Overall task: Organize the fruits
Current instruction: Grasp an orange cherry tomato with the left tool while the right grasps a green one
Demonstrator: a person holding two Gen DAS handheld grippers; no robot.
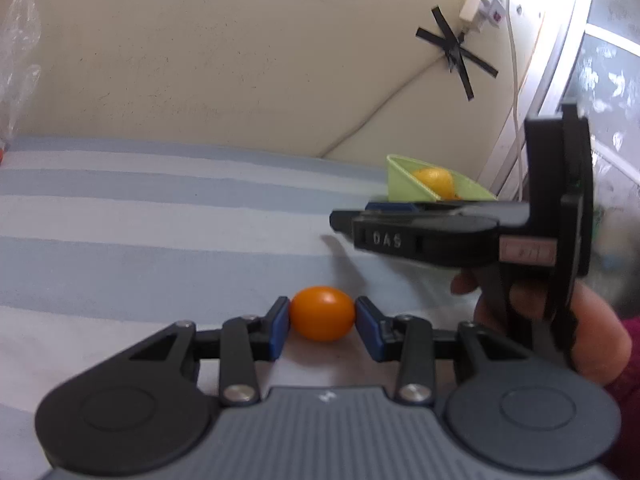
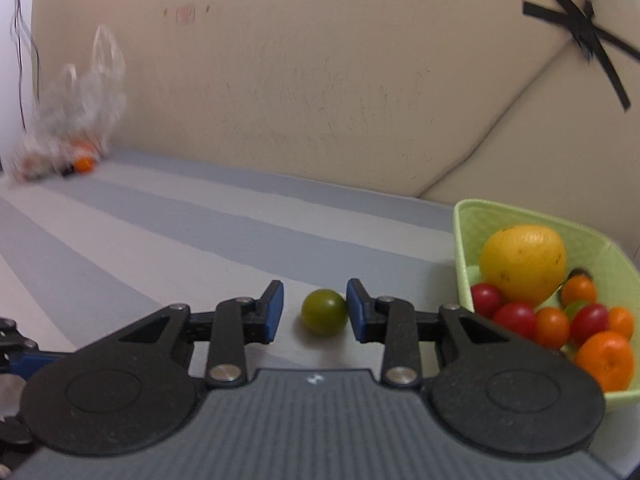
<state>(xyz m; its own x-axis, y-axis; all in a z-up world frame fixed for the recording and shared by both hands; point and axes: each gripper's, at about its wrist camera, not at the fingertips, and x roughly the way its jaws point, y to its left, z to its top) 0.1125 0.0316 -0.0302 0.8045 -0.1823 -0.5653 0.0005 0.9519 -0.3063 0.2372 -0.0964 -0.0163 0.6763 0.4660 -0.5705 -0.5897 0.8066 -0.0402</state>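
Orange tomato (image 1: 322, 319) lies on the striped bench (image 1: 160, 240), and we hold it between the narrow jaws of our left gripper (image 1: 322, 320), both pads touching. Our right gripper (image 2: 315, 310) brackets a green tomato (image 2: 324, 311) beside the green basket (image 2: 480, 216); its jaws stand narrow, the left pad clear.

Small fruit (image 2: 324, 312) on cloth (image 2: 160, 232), basket (image 2: 464, 240) at right

- The left gripper (image 1: 322, 318) is angled downward, its blue fingers (image 1: 280, 326) pressed on both sides of an orange tomato (image 1: 322, 319).
- The right gripper (image 2: 315, 312) is angled downward, its fingers (image 2: 357, 312) parted around a green tomato (image 2: 324, 312), one touching.
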